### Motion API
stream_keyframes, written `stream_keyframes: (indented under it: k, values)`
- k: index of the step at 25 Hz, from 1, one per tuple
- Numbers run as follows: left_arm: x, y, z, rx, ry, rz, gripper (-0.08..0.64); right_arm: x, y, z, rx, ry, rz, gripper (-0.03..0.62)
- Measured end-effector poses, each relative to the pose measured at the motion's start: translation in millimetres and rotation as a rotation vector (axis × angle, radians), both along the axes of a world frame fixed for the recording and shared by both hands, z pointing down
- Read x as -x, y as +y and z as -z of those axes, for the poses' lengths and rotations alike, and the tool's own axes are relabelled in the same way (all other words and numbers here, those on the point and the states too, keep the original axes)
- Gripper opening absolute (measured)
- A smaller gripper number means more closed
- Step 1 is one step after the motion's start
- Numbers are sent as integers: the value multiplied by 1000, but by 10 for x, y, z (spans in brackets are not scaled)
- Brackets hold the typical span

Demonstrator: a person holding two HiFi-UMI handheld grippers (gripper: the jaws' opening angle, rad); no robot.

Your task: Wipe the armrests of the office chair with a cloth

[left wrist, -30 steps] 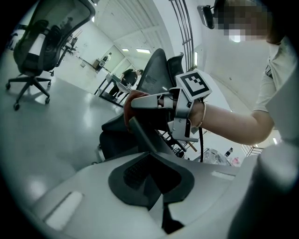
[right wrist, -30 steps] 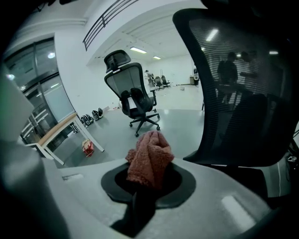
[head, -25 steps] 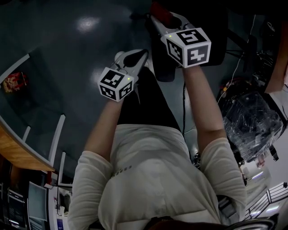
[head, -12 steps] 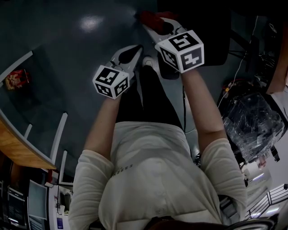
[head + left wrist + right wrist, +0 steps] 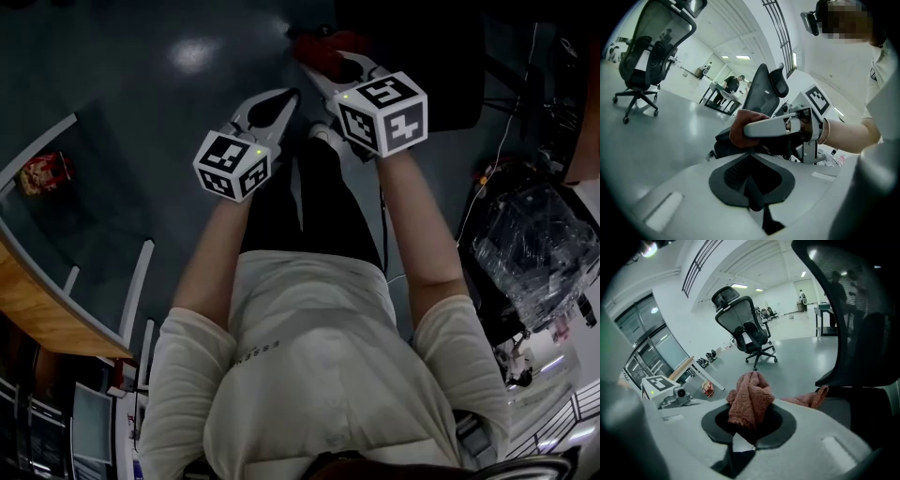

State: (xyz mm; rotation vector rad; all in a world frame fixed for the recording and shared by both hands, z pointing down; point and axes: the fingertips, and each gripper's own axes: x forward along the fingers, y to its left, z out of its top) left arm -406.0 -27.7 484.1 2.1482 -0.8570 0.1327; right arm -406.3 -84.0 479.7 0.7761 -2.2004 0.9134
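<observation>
Cloth (image 5: 314,44), red, gripped in right tool (image 5: 328,64) at upper centre of head view, before dark office chair (image 5: 412,61); left tool (image 5: 281,101) just left, slightly lower. In left gripper view, left tool clenched on nothing; cloth at centre frame, just above dark armrest (image 5: 723,145). In right gripper view, cloth bunched between jaws, tail trailing right toward chair.
</observation>
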Motion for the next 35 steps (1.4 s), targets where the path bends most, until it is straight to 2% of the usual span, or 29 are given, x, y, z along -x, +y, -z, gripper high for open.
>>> stream_keyframes:
  k: [8, 14, 23, 35]
  values:
    - [132, 132, 0, -6, -21, 47, 16, -8, 374, -6, 31, -16, 2, 48]
    - [-35, 356, 34, -36, -43, 21, 17, -144, 579, 1, 37, -11, 1, 48]
    - [-43, 469, 184, -84, -49, 91, 17, -289, 938, 29, 41, -51, -30, 48]
    - [-149, 897, 133, -61, -45, 130, 17, -439, 1559, -26, 81, -69, -21, 48]
